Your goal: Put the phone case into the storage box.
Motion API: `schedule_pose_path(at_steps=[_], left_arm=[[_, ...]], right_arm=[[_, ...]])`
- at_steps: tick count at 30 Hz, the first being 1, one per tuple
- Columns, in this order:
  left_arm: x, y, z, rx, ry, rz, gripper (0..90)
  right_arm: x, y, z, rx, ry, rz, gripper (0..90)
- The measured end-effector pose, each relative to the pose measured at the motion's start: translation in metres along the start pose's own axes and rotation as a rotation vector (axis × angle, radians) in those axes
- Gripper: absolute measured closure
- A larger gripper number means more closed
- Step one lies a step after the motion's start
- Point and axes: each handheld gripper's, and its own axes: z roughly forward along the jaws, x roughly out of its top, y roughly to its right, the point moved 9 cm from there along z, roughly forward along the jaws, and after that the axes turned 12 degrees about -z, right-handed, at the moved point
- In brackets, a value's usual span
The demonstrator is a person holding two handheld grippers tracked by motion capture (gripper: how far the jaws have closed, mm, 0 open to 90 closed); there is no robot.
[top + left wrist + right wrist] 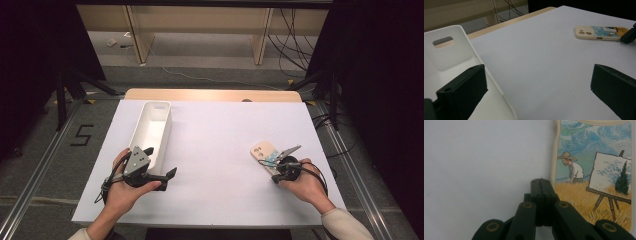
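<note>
A cream phone case [263,151] with a painted picture of a man at an easel lies flat at the table's right side. It also appears in the left gripper view [599,32] and, close up, in the right gripper view [596,170]. My right gripper [274,169] is shut, with nothing between its jaws. Its tip [541,182] sits low on the table, right beside the case's long edge near its bottom end. My left gripper [160,162] is open and straddles the near end of a white bin's wall [537,95], one jaw over the bin's inside and one over the table.
The long white bin [137,130] stands at the table's left, and its far wall [451,52] has a handle slot. White sheet [215,130] covers the table between bin and case. Beyond the table are a wooden edge, cables and stands on the floor.
</note>
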Motion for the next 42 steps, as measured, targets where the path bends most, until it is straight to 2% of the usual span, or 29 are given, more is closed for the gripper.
schedule_pose_path(at_steps=[4, 7, 10, 12, 14, 17, 21, 26, 37, 42], left_arm=[[0.0, 0.0, 0.0, 0.0, 0.001, 0.0, 0.0], [0.0, 0.0, 0.0, 0.0, 0.001, 0.0, 0.0], [0.0, 0.0, 0.0, 0.0, 0.001, 0.0, 0.0], [0.0, 0.0, 0.0, 0.001, 0.001, 0.001, 0.0], [0.0, 0.0, 0.0, 0.001, 0.001, 0.001, 0.0], [0.0, 0.0, 0.0, 0.001, 0.001, 0.004, 0.0], [0.0, 0.0, 0.0, 0.002, 0.001, 0.004, 0.0], [0.0, 0.0, 0.0, 0.001, 0.001, 0.005, 0.0], [0.001, 0.001, 0.0, 0.001, 0.002, 0.005, 0.0], [0.001, 0.001, 0.0, 0.001, 0.003, 0.007, 0.0]], right_arm=[[0.005, 0.001, -0.006, -0.003, 0.027, -0.026, 83.5], [0.011, 0.006, -0.012, -0.024, 0.066, -0.05, 74.4], [0.014, 0.015, -0.017, -0.055, 0.082, -0.055, 56.4], [0.015, 0.022, -0.017, -0.085, 0.08, -0.049, 38.8], [0.015, 0.029, -0.015, -0.107, 0.073, -0.036, 27.9], [0.017, 0.037, -0.011, -0.115, 0.071, -0.023, 16.7], [0.016, 0.045, -0.002, -0.11, 0.033, -0.032, 10.9], [0.019, 0.05, 0.005, -0.1, -0.002, -0.045, 5.1], [0.025, 0.054, 0.02, -0.087, -0.068, -0.083, 0.9], [0.024, 0.056, 0.024, -0.084, -0.098, -0.081, 0.8]])
